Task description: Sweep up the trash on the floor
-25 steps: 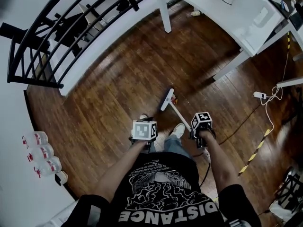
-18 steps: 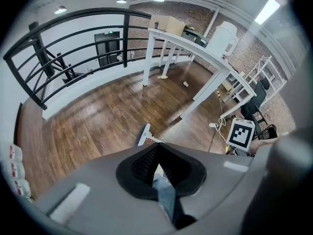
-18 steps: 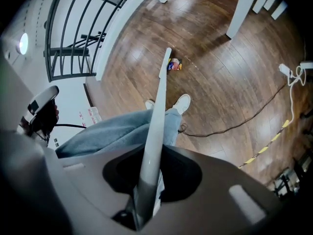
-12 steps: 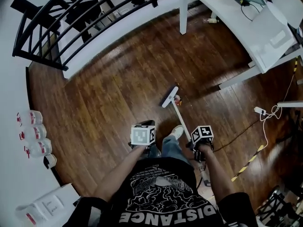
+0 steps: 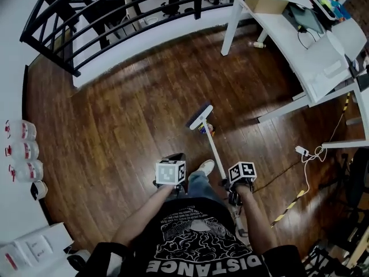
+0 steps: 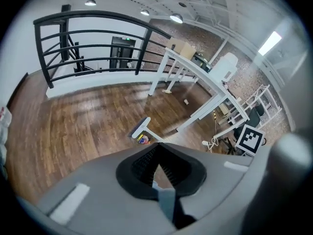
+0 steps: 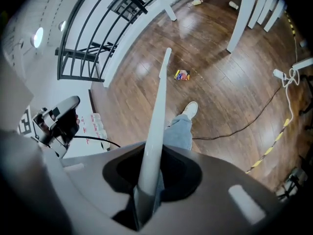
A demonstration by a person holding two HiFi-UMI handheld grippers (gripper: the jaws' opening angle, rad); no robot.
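A white broom runs from its head (image 5: 200, 118) on the wooden floor back to my right gripper (image 5: 241, 175), which is shut on the handle (image 7: 155, 121). A small heap of colourful trash (image 5: 205, 130) lies right beside the broom head, also seen in the right gripper view as trash (image 7: 181, 75) and in the left gripper view as trash (image 6: 142, 139). My left gripper (image 5: 171, 173) hangs left of the person's leg. Its jaws stand closed on a thin grey-blue handle (image 6: 166, 202); a dark dustpan-like piece (image 5: 174, 157) shows just ahead of it.
A black railing (image 5: 115, 16) curves along the far side. White tables (image 5: 305, 62) stand at the right, with a power strip and cable (image 5: 301, 151) and yellow-black tape (image 5: 288, 209) on the floor. Bottles (image 5: 23, 152) line the left wall. The person's shoe (image 5: 206, 167) sits between the grippers.
The head view has swung, so the railing and tables sit differently in the picture. The broom head stays beside the trash. Both grippers keep their holds.
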